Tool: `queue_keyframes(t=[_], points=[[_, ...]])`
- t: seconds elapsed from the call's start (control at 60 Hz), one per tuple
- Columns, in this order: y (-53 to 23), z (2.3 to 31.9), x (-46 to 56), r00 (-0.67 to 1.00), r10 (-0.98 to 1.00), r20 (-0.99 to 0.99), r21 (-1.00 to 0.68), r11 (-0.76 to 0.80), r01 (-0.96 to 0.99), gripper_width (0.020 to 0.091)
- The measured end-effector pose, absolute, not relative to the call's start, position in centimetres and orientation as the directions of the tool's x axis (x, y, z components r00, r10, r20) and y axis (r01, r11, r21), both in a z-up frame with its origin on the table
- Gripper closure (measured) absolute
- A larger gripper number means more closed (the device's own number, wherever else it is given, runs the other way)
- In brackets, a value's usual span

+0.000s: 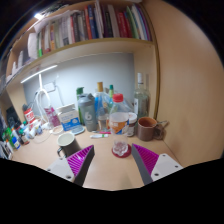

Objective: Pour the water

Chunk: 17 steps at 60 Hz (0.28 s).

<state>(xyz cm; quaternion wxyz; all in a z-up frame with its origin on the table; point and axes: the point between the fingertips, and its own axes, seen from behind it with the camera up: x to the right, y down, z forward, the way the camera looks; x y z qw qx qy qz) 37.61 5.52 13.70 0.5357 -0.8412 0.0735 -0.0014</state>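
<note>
So the water bottle, clear plastic with a red cap, stands upright on the wooden desk a bit right of the frame's centre, just beyond the gap between the fingers. Right in front of it, low in the middle of the frame, sits a small pink-and-white thing; can't tell what it is.

The gripper is level and pointing straight at the bottle from the bottom of the frame. Its fingers are spread wide, magenta pads facing each other, nothing pinched between them. No hand shows, so the wrist pose is anyone's guess.

To the right of the bottle there's a brown mug with its handle toward the wall. At lower left, next to the left finger, a dark cup stands on the desk. Behind the bottle there's a row of taller bottles and jars along the back wall, with more clutter trailing off at left. A shelf of books runs across the upper part of the frame, with a strip light under it at upper left.
</note>
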Motion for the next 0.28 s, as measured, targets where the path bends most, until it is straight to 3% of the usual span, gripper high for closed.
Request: queue_keyframes(t=[0.283], points=[[-8.4, 23.5, 30.5, 0.996, -0.087, -0.031, -0.908, -0.413, -0.064, 0.0281]])
